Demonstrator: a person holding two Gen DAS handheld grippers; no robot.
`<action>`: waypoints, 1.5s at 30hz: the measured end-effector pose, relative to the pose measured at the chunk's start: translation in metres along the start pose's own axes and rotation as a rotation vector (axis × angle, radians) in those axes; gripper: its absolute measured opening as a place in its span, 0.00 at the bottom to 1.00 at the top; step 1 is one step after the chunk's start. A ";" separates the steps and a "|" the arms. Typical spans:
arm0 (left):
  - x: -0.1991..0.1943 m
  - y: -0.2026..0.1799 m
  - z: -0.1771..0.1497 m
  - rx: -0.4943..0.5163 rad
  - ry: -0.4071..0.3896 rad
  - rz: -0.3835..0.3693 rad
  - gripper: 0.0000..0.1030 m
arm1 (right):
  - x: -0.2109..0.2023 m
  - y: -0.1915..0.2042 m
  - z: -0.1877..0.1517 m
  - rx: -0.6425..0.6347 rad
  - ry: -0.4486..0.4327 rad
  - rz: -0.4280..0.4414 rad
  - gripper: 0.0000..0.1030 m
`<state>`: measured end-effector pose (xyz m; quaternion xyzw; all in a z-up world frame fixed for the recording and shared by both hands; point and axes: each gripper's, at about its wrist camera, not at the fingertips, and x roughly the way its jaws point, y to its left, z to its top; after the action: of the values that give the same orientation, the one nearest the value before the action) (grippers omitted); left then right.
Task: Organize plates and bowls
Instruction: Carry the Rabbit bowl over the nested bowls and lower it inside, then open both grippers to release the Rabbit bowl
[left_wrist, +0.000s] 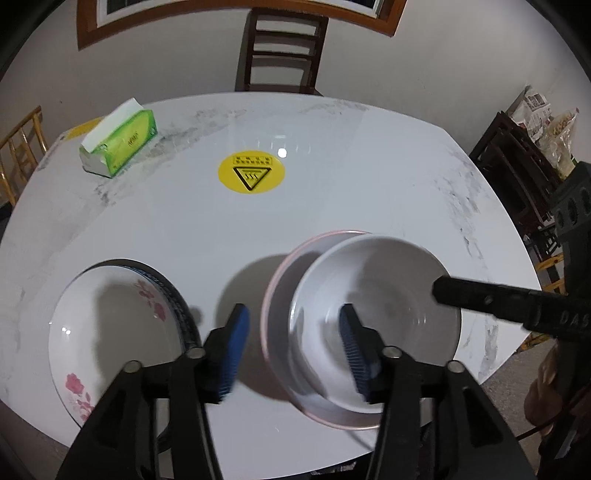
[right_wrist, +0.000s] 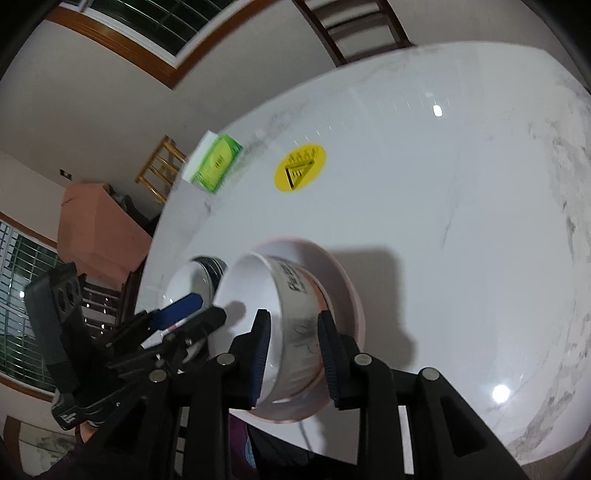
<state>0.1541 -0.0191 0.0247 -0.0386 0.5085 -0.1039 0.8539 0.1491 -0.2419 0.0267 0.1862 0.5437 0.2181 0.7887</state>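
A white bowl (left_wrist: 376, 317) sits tilted inside a pink-rimmed bowl (left_wrist: 280, 295) near the table's front edge. My left gripper (left_wrist: 295, 339) is open, its jaws straddling the left walls of both bowls. My right gripper (right_wrist: 293, 354) straddles the white bowl's (right_wrist: 291, 314) rim, one finger inside and one outside; whether the pads press the wall is unclear. It enters the left wrist view from the right (left_wrist: 443, 291). A flowered white plate (left_wrist: 110, 339) lies on a dark-rimmed plate (left_wrist: 177, 306) at front left.
The white marble table (left_wrist: 332, 184) carries a round yellow warning sticker (left_wrist: 251, 171) at its middle and a green tissue box (left_wrist: 120, 140) at back left. A dark wooden chair (left_wrist: 280, 48) stands behind the table. Furniture stands off the right edge.
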 end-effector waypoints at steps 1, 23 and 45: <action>-0.002 0.001 -0.002 0.002 -0.011 0.009 0.52 | -0.002 -0.001 0.000 0.001 -0.016 0.005 0.27; -0.012 0.034 -0.041 -0.073 0.006 0.013 0.63 | 0.006 -0.011 -0.020 -0.067 -0.127 -0.140 0.02; -0.015 0.041 -0.048 -0.057 -0.044 0.080 0.64 | -0.015 -0.009 -0.027 -0.053 -0.275 -0.069 0.06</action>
<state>0.1105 0.0256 0.0079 -0.0450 0.4936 -0.0544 0.8668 0.1205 -0.2563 0.0244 0.1747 0.4305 0.1775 0.8676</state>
